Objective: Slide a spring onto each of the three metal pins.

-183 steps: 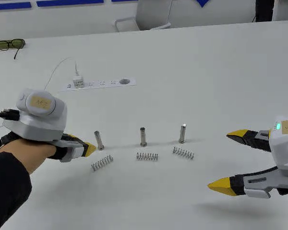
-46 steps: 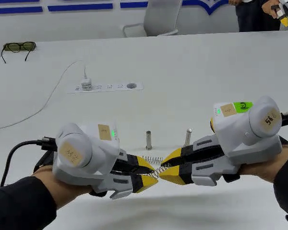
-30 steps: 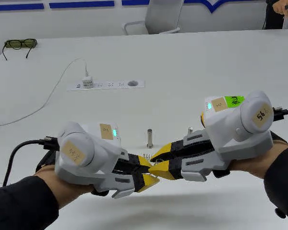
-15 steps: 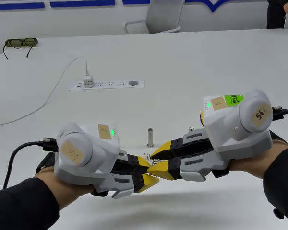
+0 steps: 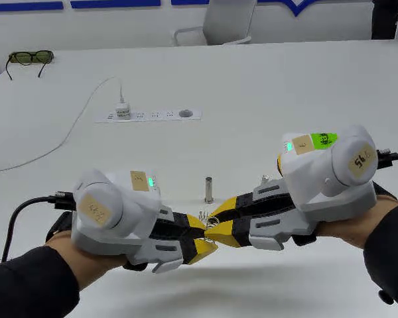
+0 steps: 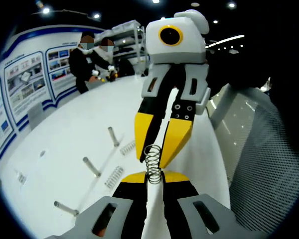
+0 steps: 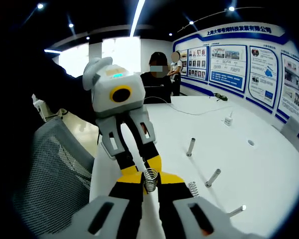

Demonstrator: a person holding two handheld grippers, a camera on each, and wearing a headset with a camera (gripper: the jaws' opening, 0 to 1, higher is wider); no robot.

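Between the two grippers, a small steel spring [image 6: 152, 162] is held in the air, tip to tip. My left gripper [image 6: 150, 178] is shut on its near end. My right gripper [image 7: 149, 185] grips the spring [image 7: 150, 179] from the opposite side. In the head view the left gripper [image 5: 207, 236] and right gripper [image 5: 211, 224] meet just in front of the middle pin [image 5: 208, 190]. Three upright metal pins [image 6: 113, 136] [image 6: 91, 167] [image 6: 66, 208] stand in a row on the white table. Two more springs [image 6: 127, 147] [image 6: 114, 178] lie beside them.
At the back of the table there is a white power strip [image 5: 149, 114] with a plugged charger and a cable trailing left. Glasses [image 5: 28, 57] rest at the far left corner. A chair [image 5: 219, 20] stands behind the table. People stand in the background.
Six seconds ago the grippers were apart and all three springs lay on the table. Now one spring is lifted between the joined tips. Over the last second the grippers have barely moved.
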